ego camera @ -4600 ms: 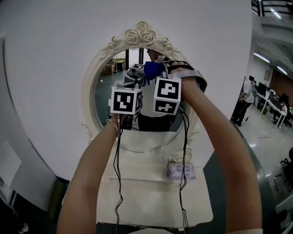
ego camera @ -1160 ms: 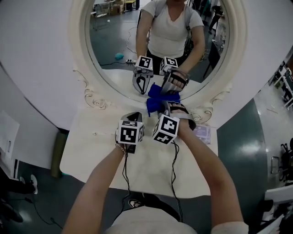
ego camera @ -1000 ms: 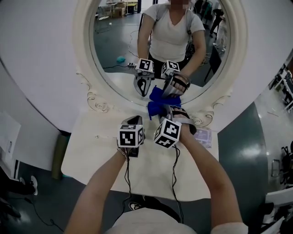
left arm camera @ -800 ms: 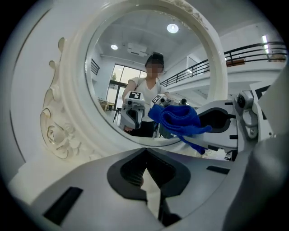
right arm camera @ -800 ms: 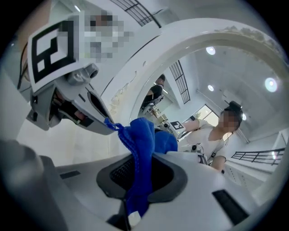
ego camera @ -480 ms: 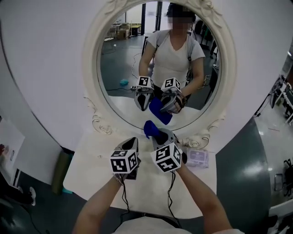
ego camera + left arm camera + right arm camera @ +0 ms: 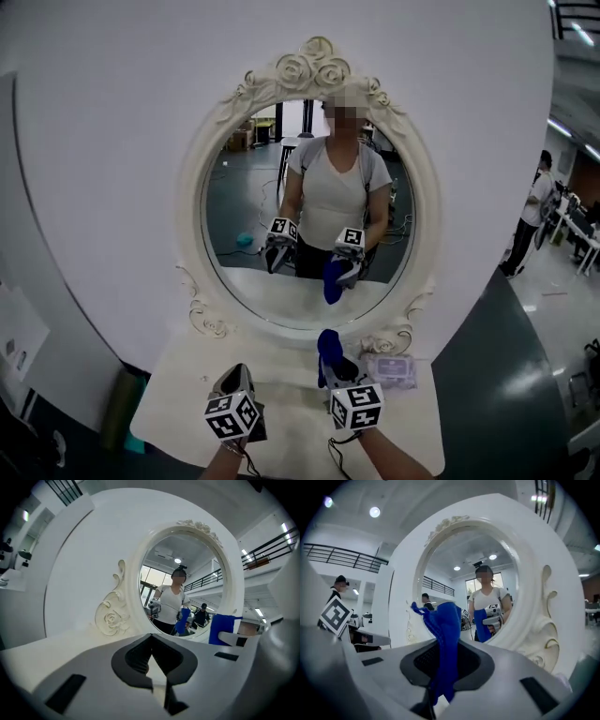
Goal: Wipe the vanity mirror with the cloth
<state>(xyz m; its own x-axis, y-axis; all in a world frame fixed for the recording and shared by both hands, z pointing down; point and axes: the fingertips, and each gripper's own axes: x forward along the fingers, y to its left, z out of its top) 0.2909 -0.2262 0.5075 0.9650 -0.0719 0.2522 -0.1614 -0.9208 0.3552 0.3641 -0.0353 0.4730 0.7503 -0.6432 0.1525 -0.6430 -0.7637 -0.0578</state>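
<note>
Right tool (image 7: 330,367) clenched on the blue cloth (image 7: 328,345), which is bunched, stands up out of the jaws and is clear of the glass. Left tool (image 7: 234,375) closed on nothing. Both low over the counter (image 7: 281,405), in front of the vanity mirror (image 7: 246,216). Judged: between passes or wiping finished. A further pass needs the right tool lifted and the cloth pressed to the glass. Oval mirror, cream rose-carved frame, 0 smears visible

Blue cloth (image 7: 328,347) below upright oval mirror (image 7: 314,211)
</note>
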